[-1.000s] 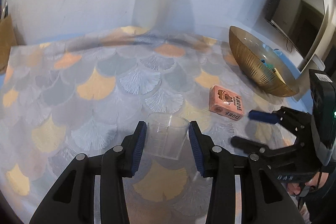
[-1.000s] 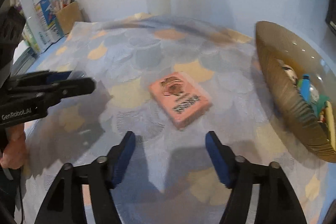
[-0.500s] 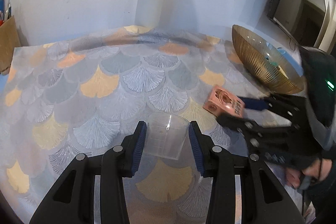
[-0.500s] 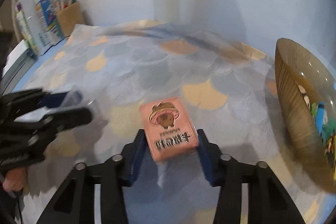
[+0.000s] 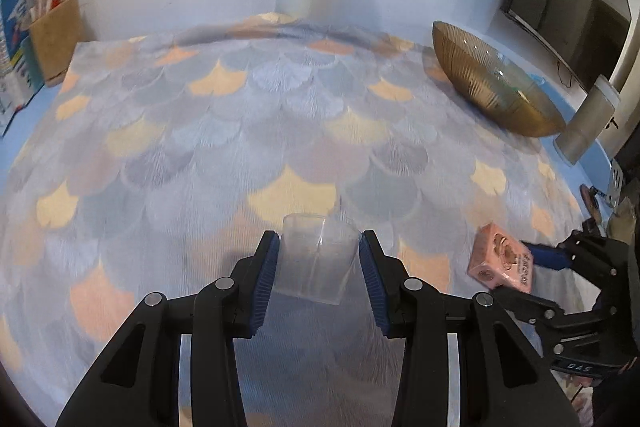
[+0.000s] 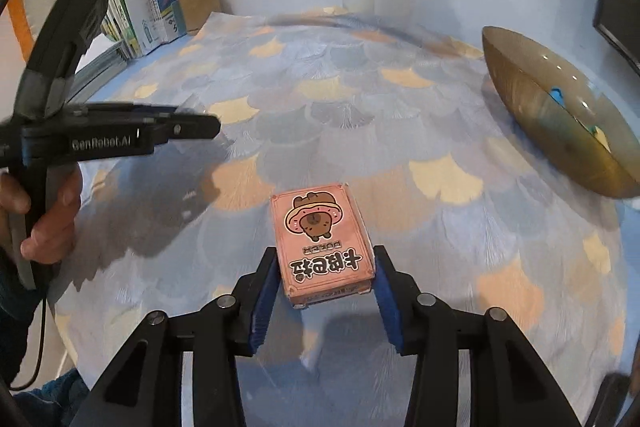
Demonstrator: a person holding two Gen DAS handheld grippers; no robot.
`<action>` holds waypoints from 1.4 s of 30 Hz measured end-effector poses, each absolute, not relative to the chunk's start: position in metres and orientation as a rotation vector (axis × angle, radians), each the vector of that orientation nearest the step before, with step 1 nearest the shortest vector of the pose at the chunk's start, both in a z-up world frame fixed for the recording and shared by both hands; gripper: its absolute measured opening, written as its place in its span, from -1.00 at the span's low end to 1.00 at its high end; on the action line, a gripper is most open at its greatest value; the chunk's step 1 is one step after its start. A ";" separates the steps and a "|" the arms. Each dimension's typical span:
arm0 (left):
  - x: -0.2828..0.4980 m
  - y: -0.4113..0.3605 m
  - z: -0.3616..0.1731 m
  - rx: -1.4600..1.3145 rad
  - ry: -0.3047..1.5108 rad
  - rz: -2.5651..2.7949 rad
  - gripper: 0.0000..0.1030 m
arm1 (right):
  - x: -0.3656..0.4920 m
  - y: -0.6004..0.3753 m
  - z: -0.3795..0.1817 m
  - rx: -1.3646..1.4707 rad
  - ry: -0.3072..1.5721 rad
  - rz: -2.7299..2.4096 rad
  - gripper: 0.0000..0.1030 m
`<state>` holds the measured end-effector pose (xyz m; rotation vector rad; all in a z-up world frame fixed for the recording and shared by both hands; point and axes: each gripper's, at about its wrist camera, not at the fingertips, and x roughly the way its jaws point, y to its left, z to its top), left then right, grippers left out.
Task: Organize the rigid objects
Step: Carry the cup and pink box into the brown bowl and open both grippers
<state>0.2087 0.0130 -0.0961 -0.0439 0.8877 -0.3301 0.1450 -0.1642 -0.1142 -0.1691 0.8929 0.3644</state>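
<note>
Clear cup [image 5: 316, 261] clamped between left fingers [image 5: 266, 281], pink box [image 6: 322, 243] pinched by opening right fingers [image 6: 265, 301]

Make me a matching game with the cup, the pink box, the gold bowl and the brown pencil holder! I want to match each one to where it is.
Things:
1. clear cup
2. pink box
3. gold bowl
4. brown pencil holder

Places:
A. on the right side of the table, with small things inside
B. between the left gripper's fingers
C. at the far left edge of the table, near the wall
D. between the right gripper's fingers

Pairs: 1-B, 2-D, 3-A, 4-C
</note>
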 end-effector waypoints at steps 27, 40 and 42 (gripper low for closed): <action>0.193 -0.008 -0.086 -0.013 0.839 -0.304 -0.26 | 0.113 -0.183 -0.105 -0.211 0.857 0.309 -0.22; 0.257 -0.125 0.032 -0.017 0.646 -0.440 -0.26 | 0.173 -0.301 0.054 -0.111 0.558 0.005 -0.22; 0.275 -0.149 0.046 -0.023 0.626 -0.459 -0.26 | 0.186 -0.313 0.066 -0.106 0.537 -0.041 -0.22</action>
